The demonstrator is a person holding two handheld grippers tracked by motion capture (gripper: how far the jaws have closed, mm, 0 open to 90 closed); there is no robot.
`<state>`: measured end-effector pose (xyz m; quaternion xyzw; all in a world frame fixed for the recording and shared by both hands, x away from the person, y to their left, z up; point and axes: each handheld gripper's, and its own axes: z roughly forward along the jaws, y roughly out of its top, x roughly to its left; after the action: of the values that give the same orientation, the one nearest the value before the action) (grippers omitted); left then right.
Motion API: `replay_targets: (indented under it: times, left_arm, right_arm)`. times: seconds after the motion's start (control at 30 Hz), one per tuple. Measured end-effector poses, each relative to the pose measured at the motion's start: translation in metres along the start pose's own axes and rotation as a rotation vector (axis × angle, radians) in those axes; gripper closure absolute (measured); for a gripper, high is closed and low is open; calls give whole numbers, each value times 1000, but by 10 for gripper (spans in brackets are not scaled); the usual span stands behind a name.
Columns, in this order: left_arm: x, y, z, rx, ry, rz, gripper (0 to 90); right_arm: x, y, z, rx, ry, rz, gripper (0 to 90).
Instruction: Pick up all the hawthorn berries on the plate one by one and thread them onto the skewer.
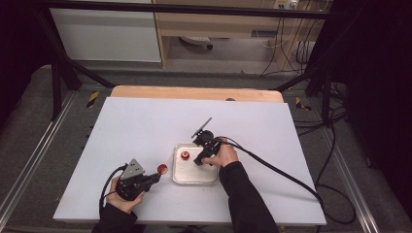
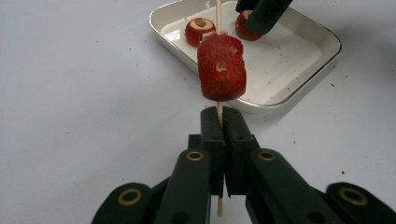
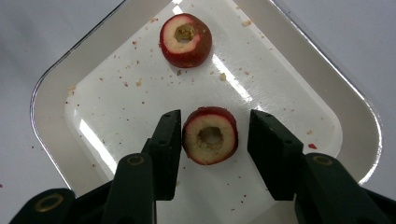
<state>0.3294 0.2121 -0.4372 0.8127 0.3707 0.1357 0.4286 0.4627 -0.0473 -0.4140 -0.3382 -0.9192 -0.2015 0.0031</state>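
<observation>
My left gripper (image 2: pixel 218 114) is shut on a thin wooden skewer (image 2: pixel 218 9) that carries one red cored fruit piece (image 2: pixel 222 67); in the high view that piece (image 1: pixel 162 168) hangs just left of the white tray (image 1: pixel 194 180). My right gripper (image 3: pixel 214 126) points down into the tray (image 3: pixel 116 93) with its jaws on either side of a cored red fruit piece (image 3: pixel 210 135) lying there. The left pad sits almost against it, while a gap remains on the right. A second cored piece (image 3: pixel 186 39) lies farther off in the tray.
The tray sits near the middle front of a white table top (image 1: pixel 145 126), with crumbs scattered in it. A cable (image 1: pixel 282 172) trails from my right gripper (image 1: pixel 200 159) off to the right. A black frame and floor surround the table.
</observation>
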Motion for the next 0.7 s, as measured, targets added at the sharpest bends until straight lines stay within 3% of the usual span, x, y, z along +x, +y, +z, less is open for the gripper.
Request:
replay_targets:
  times: [0.13,0.4,0.7]
  left_arm:
    - [0,0,0,0,0,1,881]
    - [-1,0,0,-4,0,2,881]
    - [-3,1,-2,-22,1,-8,881]
  right_arm:
    - [0,0,2,-1,9,0,596]
    - [1,0,-3,-30,28,53,619]
    - [7,-5,-34,-194,36,169,620]
